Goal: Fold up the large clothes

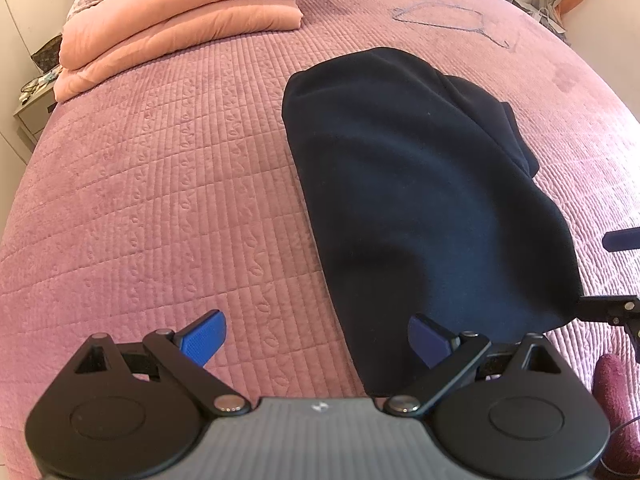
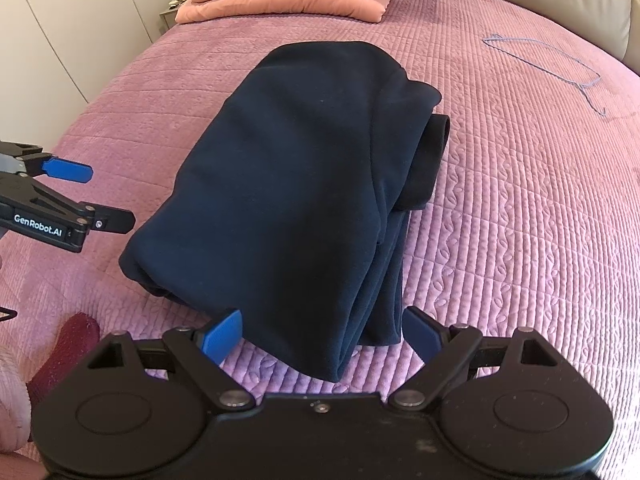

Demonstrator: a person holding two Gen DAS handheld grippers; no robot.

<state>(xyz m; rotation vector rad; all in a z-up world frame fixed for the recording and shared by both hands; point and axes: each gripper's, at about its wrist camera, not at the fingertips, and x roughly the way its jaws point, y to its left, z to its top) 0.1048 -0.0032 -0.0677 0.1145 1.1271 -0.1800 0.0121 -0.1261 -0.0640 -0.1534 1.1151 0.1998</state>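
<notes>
On the big pink bed cover point(image 2: 520, 208) lies the dark blue garment point(image 2: 304, 184), folded into a thick, soft, floppy bundle that looks best grabbed at its near edge, and the left gripper point(image 1: 316, 340) and right gripper point(image 2: 322, 336) both gape wide, holding nothing

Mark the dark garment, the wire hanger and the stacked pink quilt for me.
dark garment point(image 2: 288, 168): right wrist view, middle of its folded top layer.
wire hanger point(image 2: 568, 60): right wrist view, on its long wire side.
pink quilt point(image 1: 180, 16): left wrist view, front of the folded stack.
</notes>
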